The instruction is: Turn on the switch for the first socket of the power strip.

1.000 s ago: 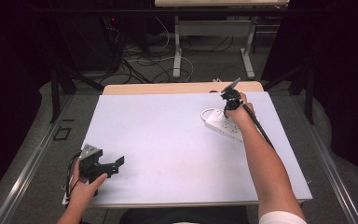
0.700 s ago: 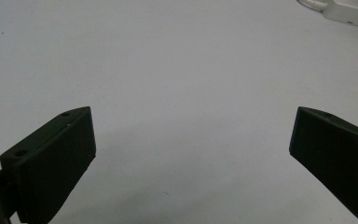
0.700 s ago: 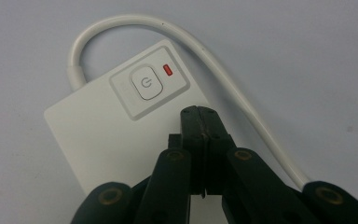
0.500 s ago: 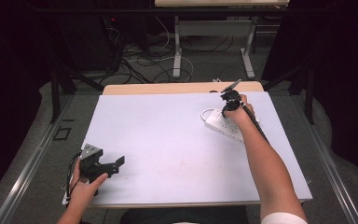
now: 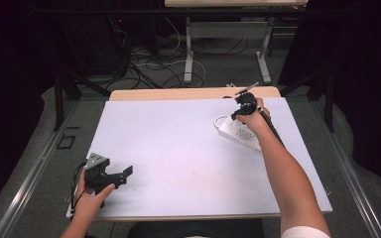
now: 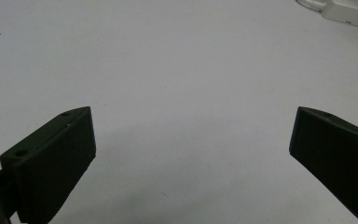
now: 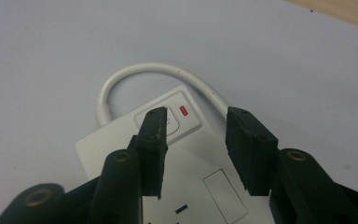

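At about 7 o'clock on the white table, near its front-left corner, the left gripper rests in the person's left hand, with its jaws pointing toward 3 o'clock across the bare surface. In the left gripper view its two black jaws stand spread wide apart with nothing between them, only the plain white top below; at 1 o'clock in that view, far off, a corner of the white power strip shows.

Moving right, the middle of the table is plain white sheet, with a strip of wooden edge along the far side at 12 o'clock.

At about 2 o'clock on the table lies the power strip, set at a slant, with its white cord curling out in a loop from its far end. The right gripper is held over that far end by the person's right hand, the forearm reaching up from 5 o'clock. In the right gripper view the jaws are partly spread, a clear gap between them, and they grip nothing: the left jaw tip sits right at the rocker switch of the strip, whether touching it or just above I cannot tell, and a small red light glows just beside the switch toward 1 o'clock. The cord arcs around beyond both jaw tips, and socket holes of the strip show between the jaws near the bottom
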Tool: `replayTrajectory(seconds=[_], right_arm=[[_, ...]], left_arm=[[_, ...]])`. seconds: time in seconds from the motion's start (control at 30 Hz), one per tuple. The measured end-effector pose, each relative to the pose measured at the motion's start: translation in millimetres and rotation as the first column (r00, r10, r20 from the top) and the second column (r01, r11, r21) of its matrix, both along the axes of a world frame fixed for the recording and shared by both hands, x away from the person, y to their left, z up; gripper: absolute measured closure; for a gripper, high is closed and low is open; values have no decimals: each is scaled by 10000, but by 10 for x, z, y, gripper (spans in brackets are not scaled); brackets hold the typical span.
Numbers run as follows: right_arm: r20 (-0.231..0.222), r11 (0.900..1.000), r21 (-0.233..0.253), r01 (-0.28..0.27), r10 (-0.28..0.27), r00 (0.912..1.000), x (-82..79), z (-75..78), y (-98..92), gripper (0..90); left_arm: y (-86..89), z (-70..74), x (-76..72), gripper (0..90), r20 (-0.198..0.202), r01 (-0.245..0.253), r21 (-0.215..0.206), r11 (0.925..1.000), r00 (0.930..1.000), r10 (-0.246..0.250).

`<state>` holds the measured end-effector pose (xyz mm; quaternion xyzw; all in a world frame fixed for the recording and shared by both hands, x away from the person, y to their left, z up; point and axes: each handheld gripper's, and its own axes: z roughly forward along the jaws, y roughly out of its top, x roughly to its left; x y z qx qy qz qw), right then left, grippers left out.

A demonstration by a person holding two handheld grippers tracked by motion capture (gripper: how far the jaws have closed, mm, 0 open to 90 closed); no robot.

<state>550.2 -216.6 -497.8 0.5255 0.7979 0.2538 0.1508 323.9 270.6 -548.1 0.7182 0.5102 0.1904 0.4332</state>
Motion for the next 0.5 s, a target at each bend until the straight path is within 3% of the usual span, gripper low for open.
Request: replayTrajectory(seconds=[0.17, 0.33, 0.4, 0.5], right_arm=[[439, 9999, 10, -134, 133, 9989, -13, 82, 13, 471], [1122, 9989, -399, -225, 269, 9933, -43, 172, 45, 411], [1285, 9963, -844, -192, 300, 9913, -58, 199, 60, 371], [1484, 9949, -999, -149, 297, 9885, -76, 248, 67, 356]], left_arm=[[-2, 0, 7, 1, 19, 8, -9, 10000, 10000, -8], [1, 0, 6, 1, -2, 4, -12, 10000, 10000, -4], [0, -3, 6, 1, 46, -22, -39, 10000, 10000, 22], [2, 0, 4, 1, 53, -14, -30, 10000, 10000, 15]])
